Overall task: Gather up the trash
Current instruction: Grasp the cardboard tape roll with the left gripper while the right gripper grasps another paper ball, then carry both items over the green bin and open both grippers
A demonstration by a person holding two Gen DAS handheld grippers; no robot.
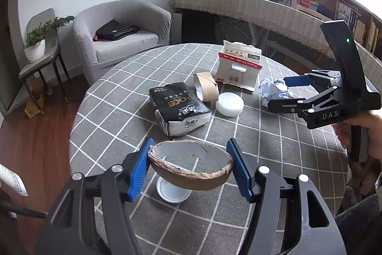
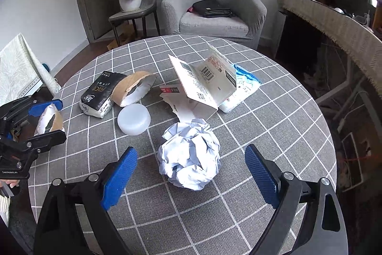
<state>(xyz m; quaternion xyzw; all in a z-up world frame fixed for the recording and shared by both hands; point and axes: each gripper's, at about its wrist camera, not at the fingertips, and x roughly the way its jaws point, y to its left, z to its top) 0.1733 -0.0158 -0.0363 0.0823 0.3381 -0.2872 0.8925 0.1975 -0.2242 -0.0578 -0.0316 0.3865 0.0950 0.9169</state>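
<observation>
The round counter [image 2: 274, 135] with its grey checked cloth carries all the litter, and nothing that would take the trash shows in either view, so anything lifted has a way to travel.

The biggest risk is at the near edge of the counter, on the left side. There the left gripper [image 1: 191, 166] has its jaws clenched on a torn kraft paper cup [image 1: 191, 169], squeezing it across its open rim and holding it lifted above a white lid [image 1: 173, 192] that lies on the cloth. The thin wall could buckle or slip out between the blue pads [image 1: 139, 171] if the wrist rolls.

Nearer the middle of the counter, the right gripper [image 2: 191, 173] hovers with its jaws released and spread wide either side of the crumpled paper ball [image 2: 191, 154], touching nothing. Closing off-centre would nudge the light ball away toward the folded cardboard pack [image 2: 205, 85] just behind it.

Both grippers tilt downward toward the cloth.
</observation>
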